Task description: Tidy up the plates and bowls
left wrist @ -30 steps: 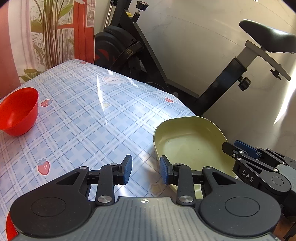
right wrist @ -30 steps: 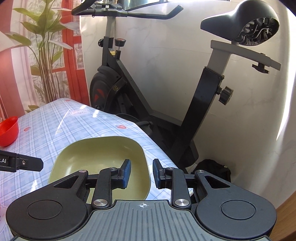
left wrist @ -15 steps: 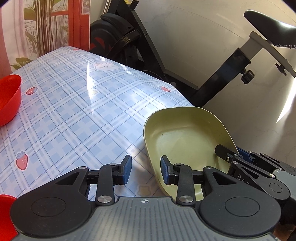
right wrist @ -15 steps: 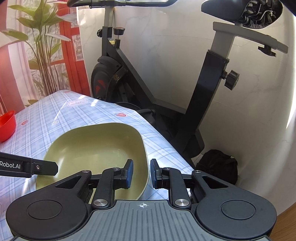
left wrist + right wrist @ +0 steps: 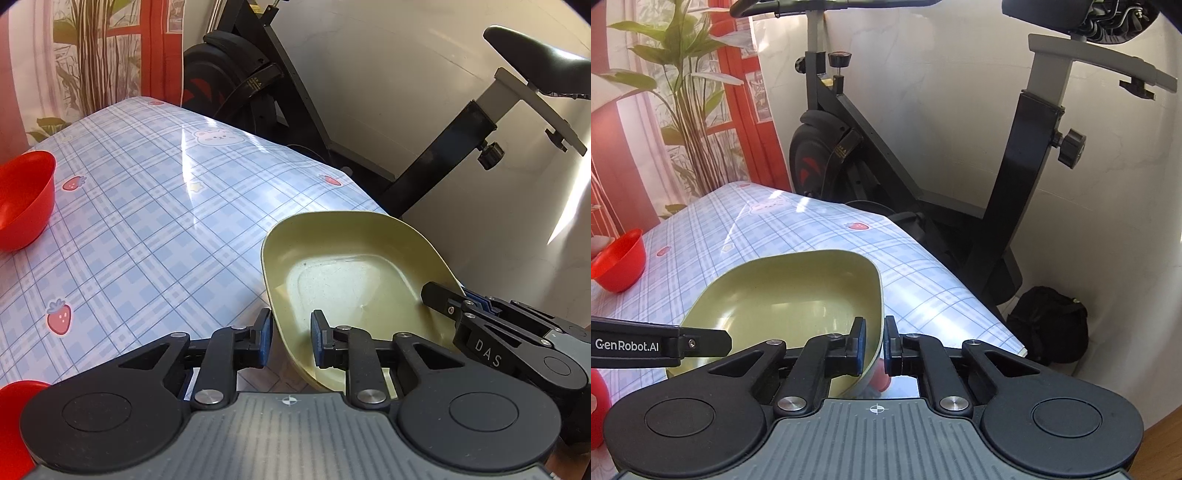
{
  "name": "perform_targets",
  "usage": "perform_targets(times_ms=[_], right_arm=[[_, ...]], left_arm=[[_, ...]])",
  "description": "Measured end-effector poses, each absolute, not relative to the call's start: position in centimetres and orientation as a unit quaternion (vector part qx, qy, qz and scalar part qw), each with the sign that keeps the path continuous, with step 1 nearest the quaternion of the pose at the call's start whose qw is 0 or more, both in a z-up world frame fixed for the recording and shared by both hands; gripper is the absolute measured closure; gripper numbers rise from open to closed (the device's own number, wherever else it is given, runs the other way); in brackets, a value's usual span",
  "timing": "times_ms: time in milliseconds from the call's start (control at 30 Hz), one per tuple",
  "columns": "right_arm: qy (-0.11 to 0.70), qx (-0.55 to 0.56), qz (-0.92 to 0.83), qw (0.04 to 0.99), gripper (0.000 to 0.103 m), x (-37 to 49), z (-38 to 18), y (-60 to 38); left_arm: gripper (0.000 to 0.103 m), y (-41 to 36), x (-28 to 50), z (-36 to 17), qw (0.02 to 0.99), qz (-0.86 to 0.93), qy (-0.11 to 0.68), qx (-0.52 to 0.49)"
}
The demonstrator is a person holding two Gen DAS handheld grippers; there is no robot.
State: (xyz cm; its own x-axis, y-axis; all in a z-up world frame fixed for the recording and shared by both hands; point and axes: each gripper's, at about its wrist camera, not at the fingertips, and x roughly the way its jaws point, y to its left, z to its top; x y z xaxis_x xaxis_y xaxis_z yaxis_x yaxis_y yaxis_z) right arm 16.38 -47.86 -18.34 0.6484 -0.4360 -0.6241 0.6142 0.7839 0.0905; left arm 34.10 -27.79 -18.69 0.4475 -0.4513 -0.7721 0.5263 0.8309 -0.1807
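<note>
The green dish [image 5: 354,273] sits at the right edge of the desk [image 5: 155,229], close to the near right corner, and it is tipped: its near side is raised off the cloth while the far rim lies lower, toward the desk's far edge. That tilt looks like the result of both grippers taking it by the rim at once, one on each side, which would make sense for lifting a wide, shallow piece evenly.

The right gripper [image 5: 874,341] has just been closing, and its fingers [image 5: 858,341] are now clamped on the dish's right wall, one pad inside and one outside. The left gripper [image 5: 288,341] has also just been closing; its fingers [image 5: 263,341] straddle the dish's left rim, one pad outside, the other inside the bowl, but a gap shows on each side of the wall, so they stand apart and are not yet pressing.

The dish is a pale olive, rounded-square, with sloping walls and a flat, lightly scuffed floor. It is empty.

Further out, a red bowl [image 5: 26,201] stands upright near the desk's left edge, well apart from the dish. The desk wears a blue plaid cloth with strawberry prints. Beyond its far right edge stands an exercise bike [image 5: 923,177].
</note>
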Motion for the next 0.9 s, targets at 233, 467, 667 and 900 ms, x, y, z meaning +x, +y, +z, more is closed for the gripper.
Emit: perform_targets(times_ms=[233,467,667,900], right_arm=[[0.288,0.145,-0.279,0.905,0.094,16.8,-16.4,-46.3],[0.285,0.137,-0.258,0.913,0.094,17.7,-14.4,-44.2],[0.272,0.132,-0.226,0.926,0.094,18.7,-12.3,-40.9],[0.269,0.11,-0.189,0.938,0.094,20.0,-10.6,-36.2]], left_arm=[[0.08,-26.1,33.7,-16.4,0.864,-0.27,0.424,0.035],[0.08,-23.8,33.0,-14.2,0.876,-0.254,0.408,0.029],[0.08,-19.9,31.7,-12.7,0.888,-0.229,0.399,0.012],[0.08,-15.4,30.2,-10.6,0.9,-0.195,0.39,-0.001]])
